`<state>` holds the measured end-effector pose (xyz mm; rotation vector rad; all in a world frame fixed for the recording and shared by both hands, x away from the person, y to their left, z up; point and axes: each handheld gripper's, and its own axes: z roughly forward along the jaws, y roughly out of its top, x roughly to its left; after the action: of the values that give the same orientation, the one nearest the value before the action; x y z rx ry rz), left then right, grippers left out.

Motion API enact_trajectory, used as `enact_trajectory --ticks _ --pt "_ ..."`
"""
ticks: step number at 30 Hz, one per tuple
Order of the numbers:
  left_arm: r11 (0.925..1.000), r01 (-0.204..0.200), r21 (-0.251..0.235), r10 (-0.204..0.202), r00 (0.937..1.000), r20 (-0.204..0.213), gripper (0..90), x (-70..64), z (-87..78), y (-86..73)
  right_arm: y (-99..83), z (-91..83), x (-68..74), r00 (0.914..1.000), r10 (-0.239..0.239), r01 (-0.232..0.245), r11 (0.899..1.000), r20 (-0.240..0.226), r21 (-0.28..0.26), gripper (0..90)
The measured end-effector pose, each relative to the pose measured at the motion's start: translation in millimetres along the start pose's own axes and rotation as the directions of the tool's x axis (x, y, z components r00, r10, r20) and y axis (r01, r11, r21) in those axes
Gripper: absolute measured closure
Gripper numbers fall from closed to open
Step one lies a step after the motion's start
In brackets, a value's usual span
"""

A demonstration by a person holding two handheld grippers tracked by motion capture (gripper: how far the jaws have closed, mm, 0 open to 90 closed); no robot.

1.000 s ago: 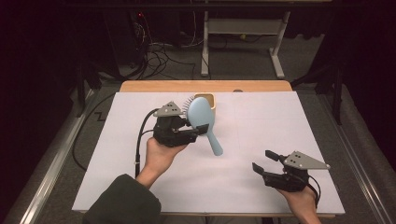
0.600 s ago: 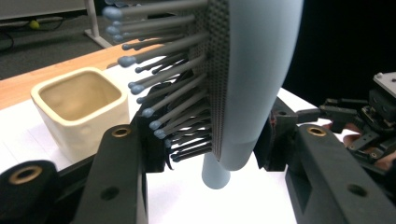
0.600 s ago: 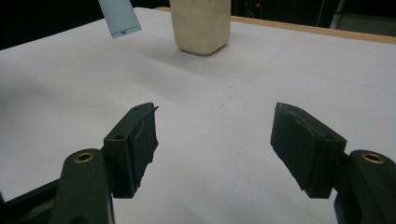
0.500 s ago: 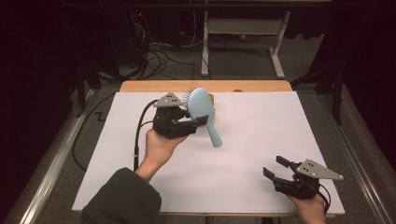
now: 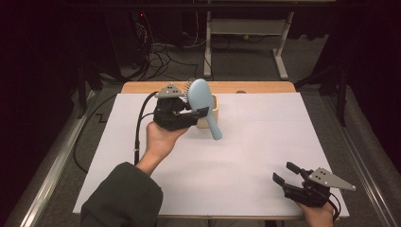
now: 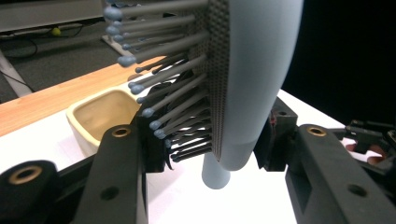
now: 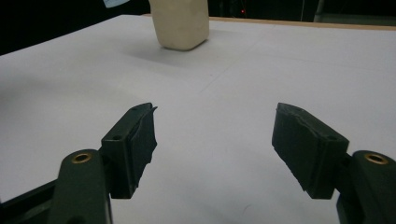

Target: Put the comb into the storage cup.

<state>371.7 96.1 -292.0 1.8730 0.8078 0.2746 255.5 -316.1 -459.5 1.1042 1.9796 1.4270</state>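
Left hand-held gripper (image 5: 201, 113) clamped on the blue hairbrush (image 5: 203, 101), held above the worktop (image 5: 265, 142) just in front of the cream cup (image 5: 213, 113); handle slanting down. Right hand-held gripper (image 5: 286, 172), jaws apart, near the front edge.

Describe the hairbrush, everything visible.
The hairbrush is light blue, plastic by its look, with an oval head and a short round handle. Grey ball-tipped bristles stand out from a dark textured pad on one face. The left gripper is shut on the head, its fingers pressing both sides. It is held off the table, handle pointing down, above the cream container.
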Motion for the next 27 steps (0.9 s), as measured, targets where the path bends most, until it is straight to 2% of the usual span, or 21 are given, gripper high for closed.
enact_trajectory --ticks 6,12,27 --pt "0.9998 0.017 -0.013 -0.017 0.9998 -0.012 54.7 6.4 1.5 4.5 -0.7 1.4 2.7 0.9998 -0.019 0.019 1.0 -0.003 0.001 30.2" --pt "0.9997 0.013 -0.019 -0.013 0.9996 -0.025 54.6 9.7 2.9 11.3 -1.5 2.4 3.9 0.9995 -0.007 0.007 1.0 -0.029 -0.01 30.2" --pt "0.9986 0.037 -0.039 -0.04 0.9959 -0.081 54.7 28.0 3.1 28.4 -2.1 1.8 3.2 0.9998 -0.012 0.011 1.0 -0.018 -0.013 30.4"
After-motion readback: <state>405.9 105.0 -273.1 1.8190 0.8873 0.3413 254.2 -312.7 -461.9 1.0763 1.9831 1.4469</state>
